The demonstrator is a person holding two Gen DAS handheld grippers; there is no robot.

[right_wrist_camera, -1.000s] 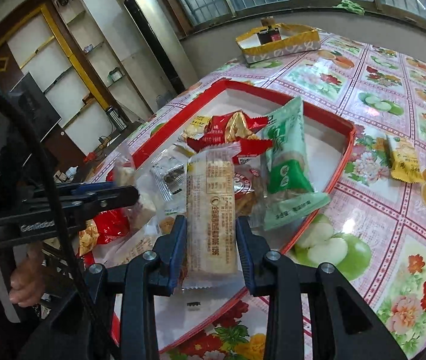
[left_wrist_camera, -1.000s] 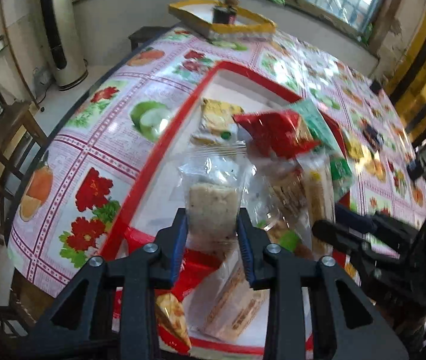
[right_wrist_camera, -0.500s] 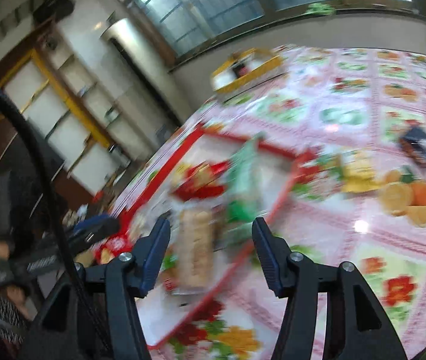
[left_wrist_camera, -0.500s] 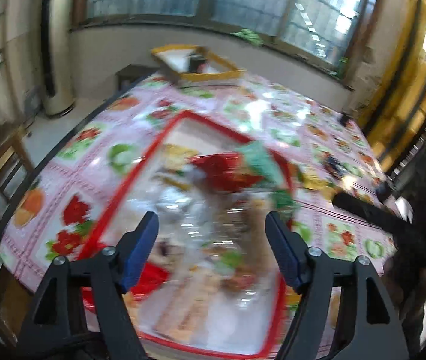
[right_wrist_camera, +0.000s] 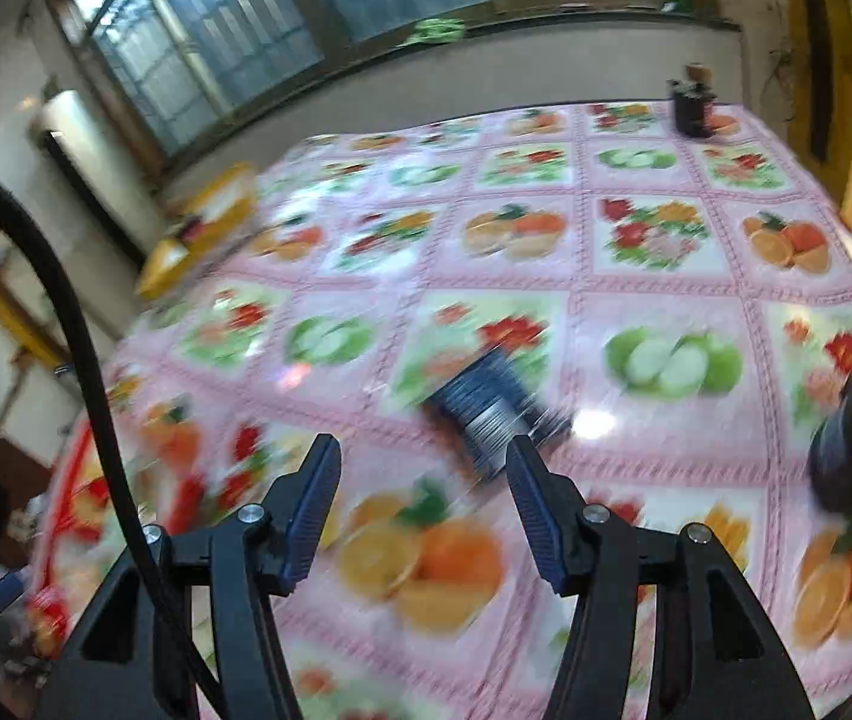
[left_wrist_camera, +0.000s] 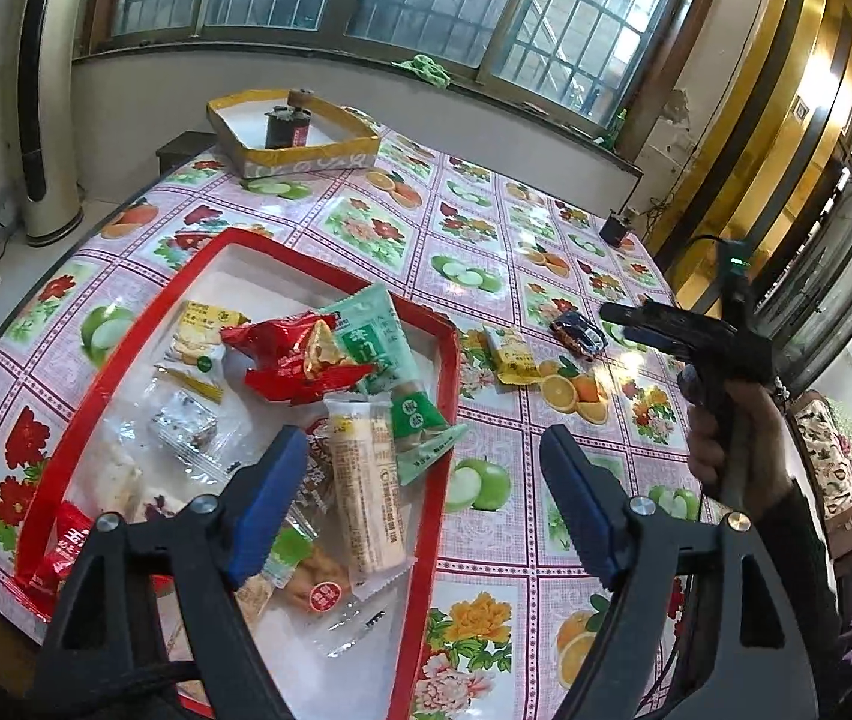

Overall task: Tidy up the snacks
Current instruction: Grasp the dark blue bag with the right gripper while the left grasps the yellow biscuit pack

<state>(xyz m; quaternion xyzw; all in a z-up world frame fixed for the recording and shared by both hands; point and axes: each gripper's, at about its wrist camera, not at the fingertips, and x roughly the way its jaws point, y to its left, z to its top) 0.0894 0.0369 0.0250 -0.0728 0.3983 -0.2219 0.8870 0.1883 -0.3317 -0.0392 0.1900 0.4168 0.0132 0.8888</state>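
Grippers both spread and empty. Your left gripper (left_wrist_camera: 420, 480) has just opened its jaws; nothing sits between the pads, and it hangs over the near right rim of the red tray (left_wrist_camera: 447, 396). The long biscuit pack (left_wrist_camera: 366, 486) lies in the tray just beyond the left pad, leaning on the green pouch (left_wrist_camera: 384, 354) and the red packet (left_wrist_camera: 294, 360). Your right gripper (right_wrist_camera: 423, 501) has also just opened and holds nothing; it points at the dark blue packet (right_wrist_camera: 486, 414), loose on the tablecloth (right_wrist_camera: 636, 276) right of the tray, just ahead of the fingertips. The yellow packet (left_wrist_camera: 510, 354) lies between tray and blue packet.

Risks, as I judge them: the right wrist view is badly blurred, so closing now may pinch an edge or shove the flat packet along the glossy cloth. The tray's heap is loose; a nudge could slide the biscuit pack over the rim
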